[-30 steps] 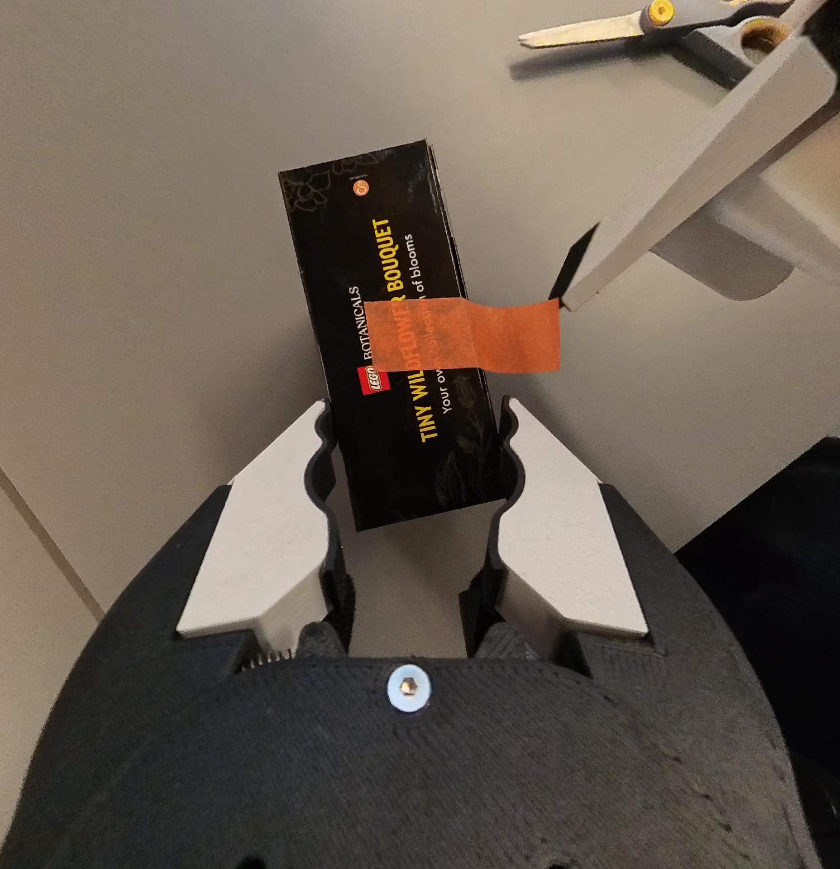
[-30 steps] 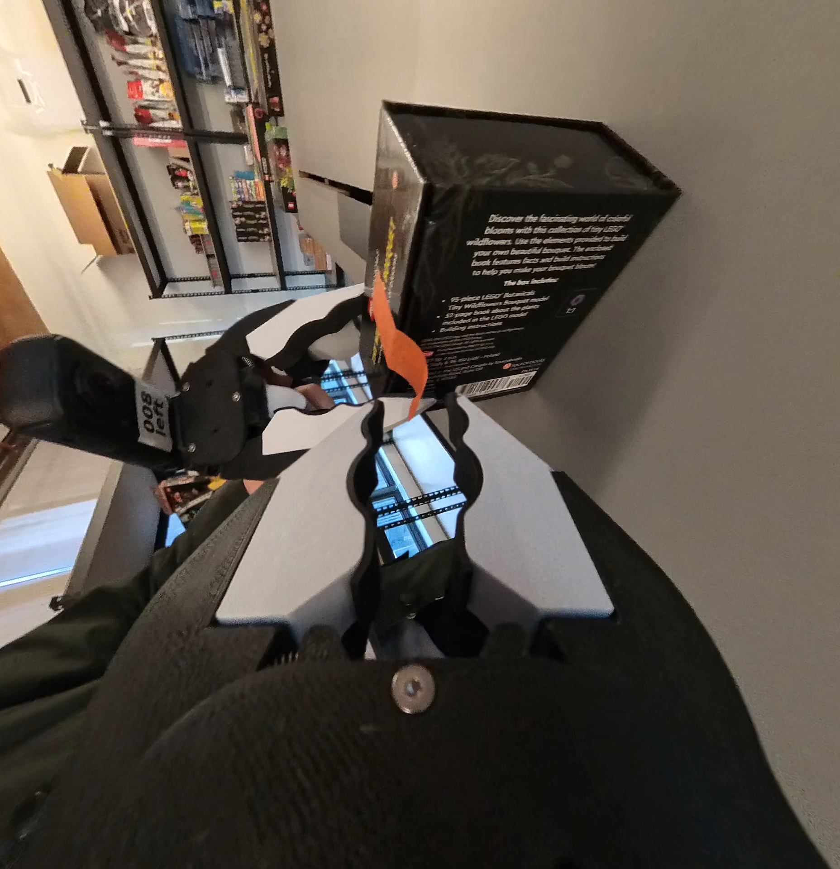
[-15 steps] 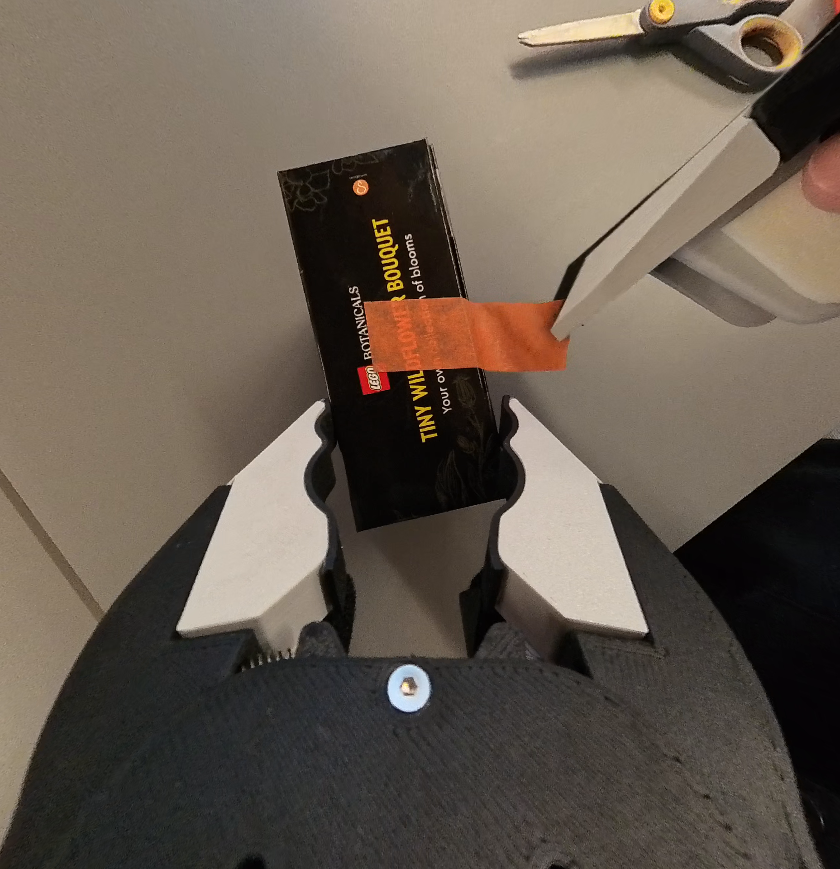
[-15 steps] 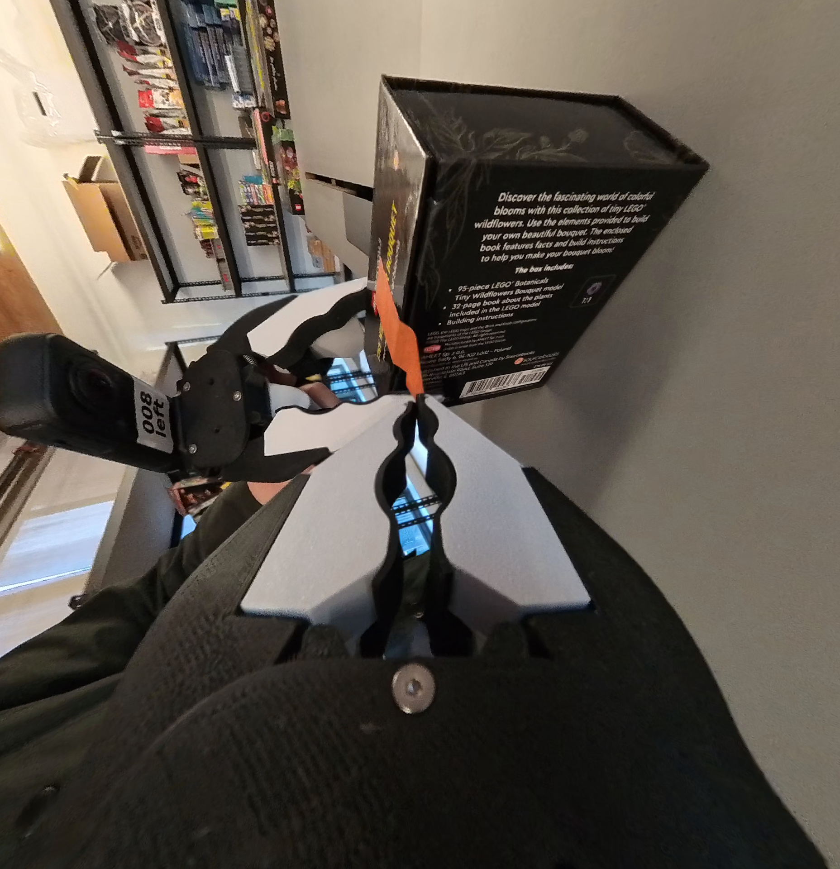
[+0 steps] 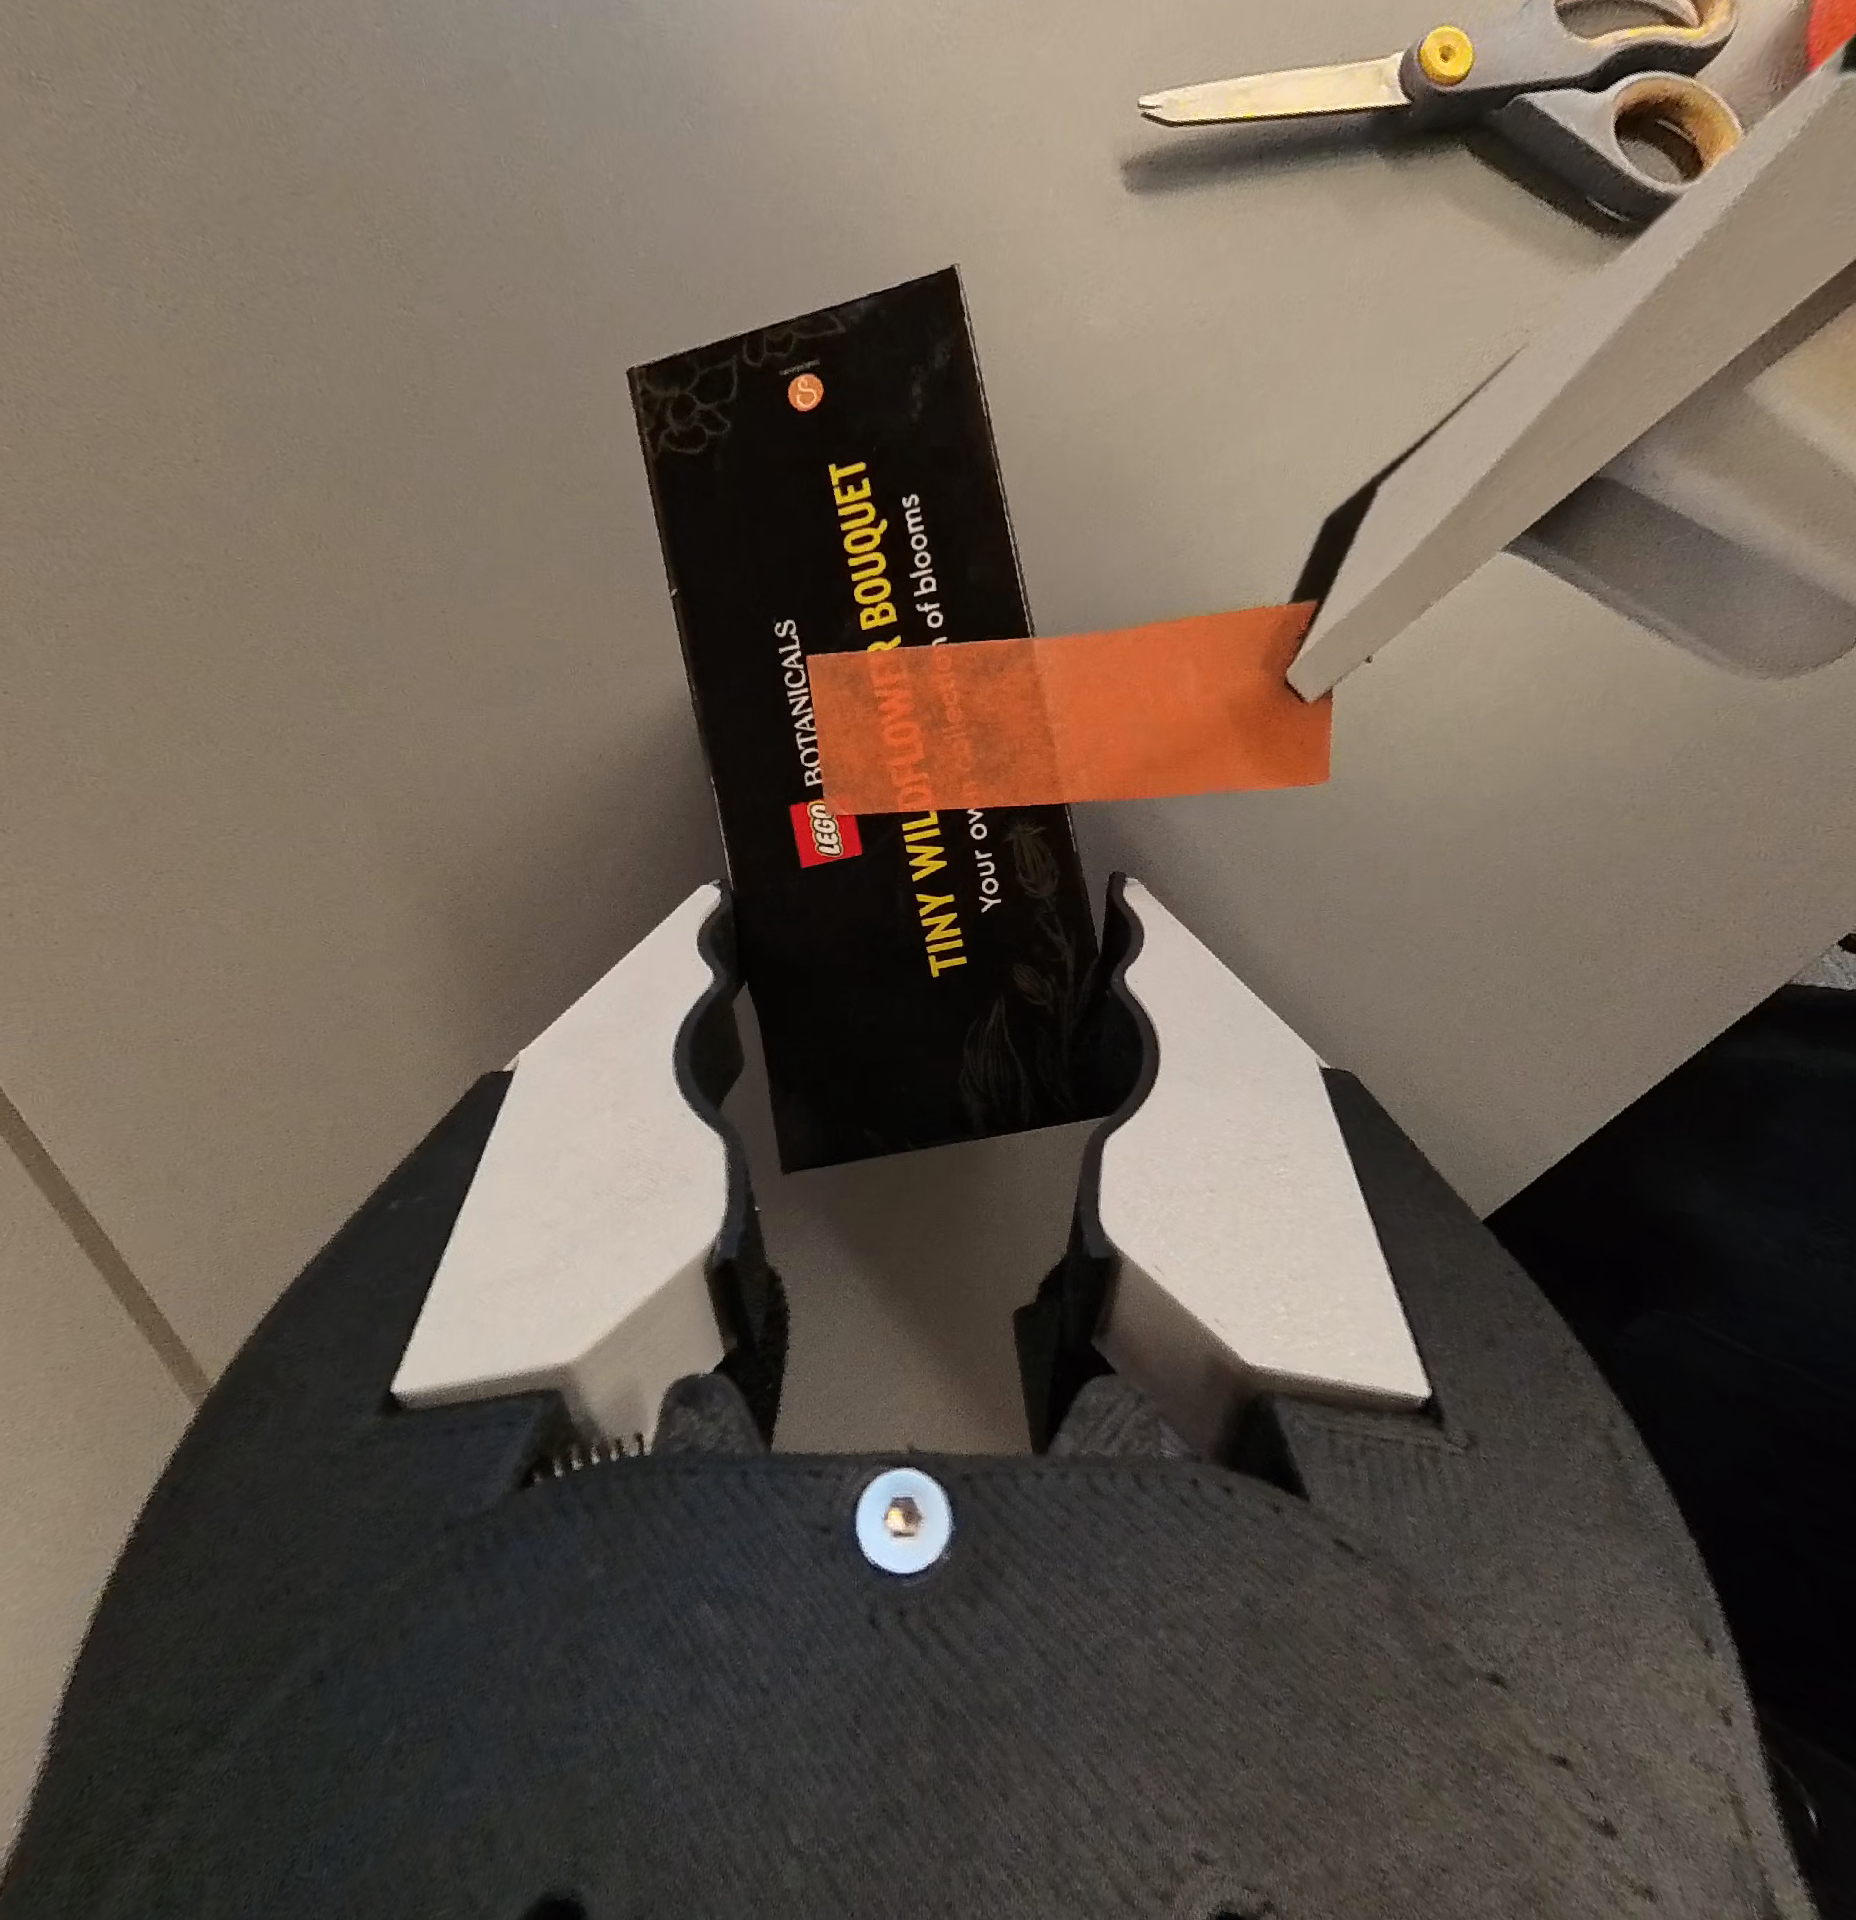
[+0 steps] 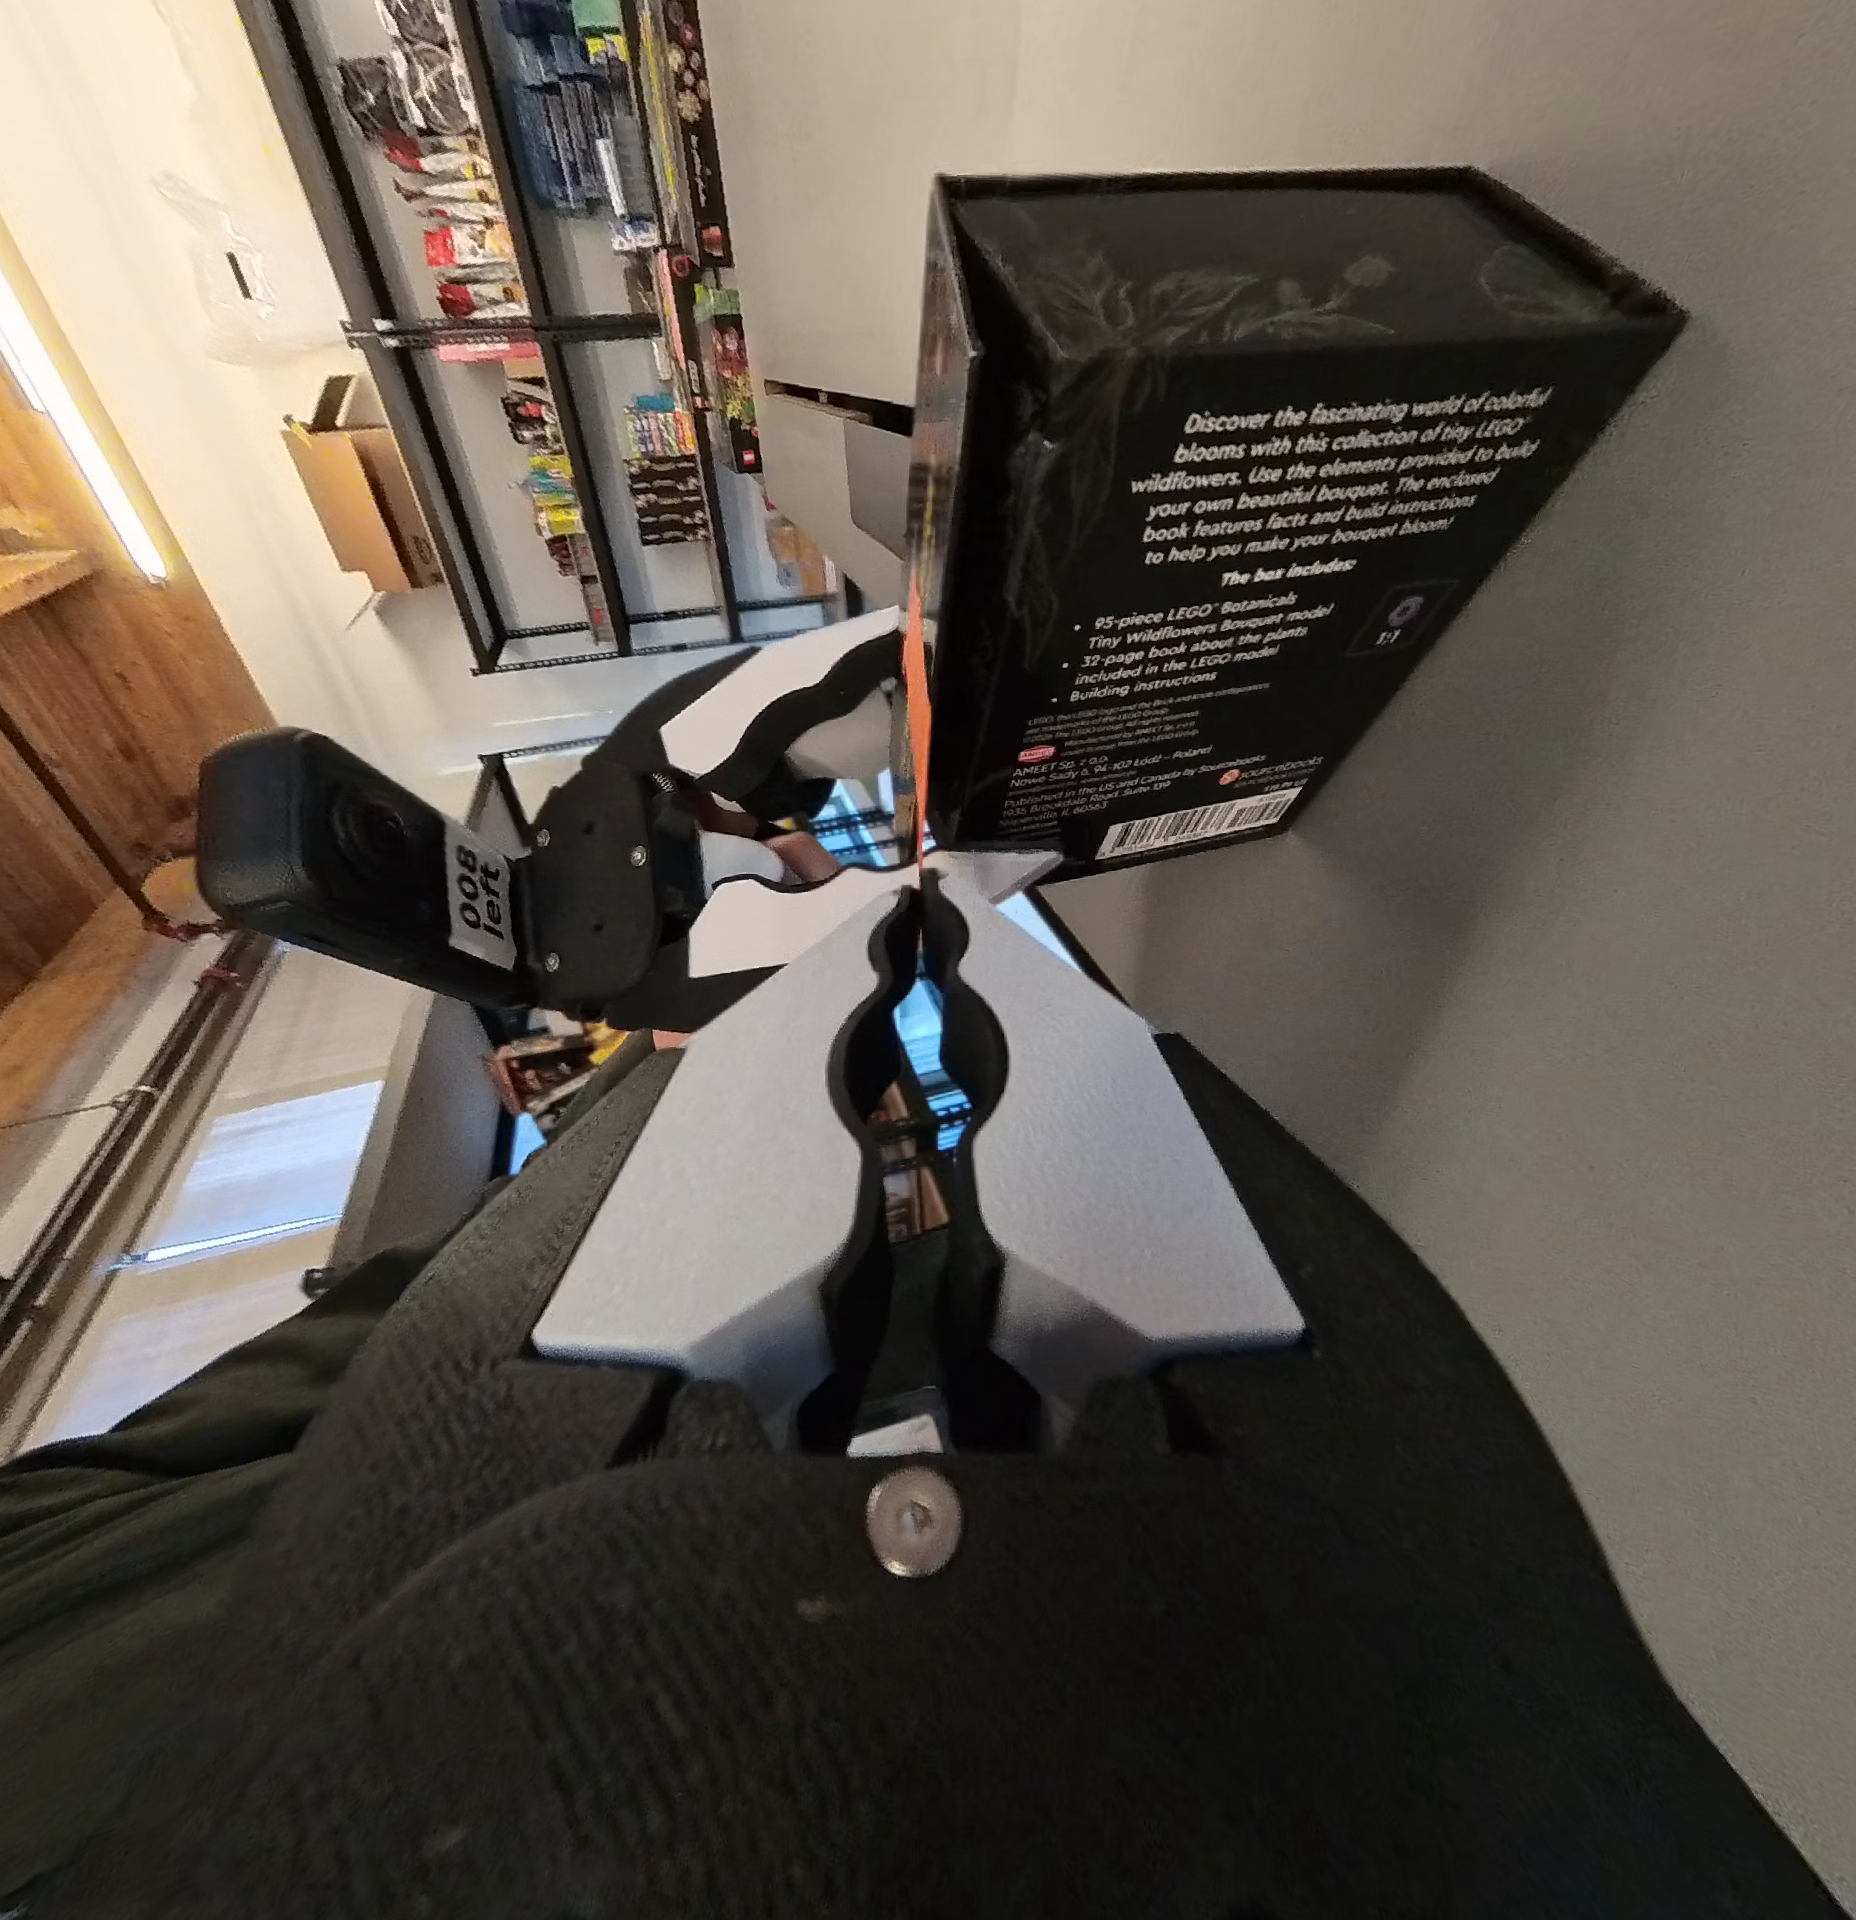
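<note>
Right now your left gripper (image 5: pixel 919 997) straddles the near end of the black box (image 5: pixel 872 727), which stands on edge on the grey tabletop (image 5: pixel 332 520); its jaws sit against the two sides, clamped on it as far as the left wrist view shows, which looks meant to steady the box so it cannot tip or slide. Your right gripper (image 6: pixel 922 883) has its jaws pressed together on the free end of the orange tape (image 5: pixel 1069 717). The tape's other end is stuck across the box's upper face, over the printed lettering, and the rest runs past the box's right edge in the air, flat and fairly taut, so the pinch seems to keep the sticky strip from curling back on itself. Seen from the right wrist view, the tape is edge-on, a thin orange line from the tips to the box. Scissors (image 5: pixel 1475 83) lie closed near the far right corner of the tabletop, well apart from the box.
</note>
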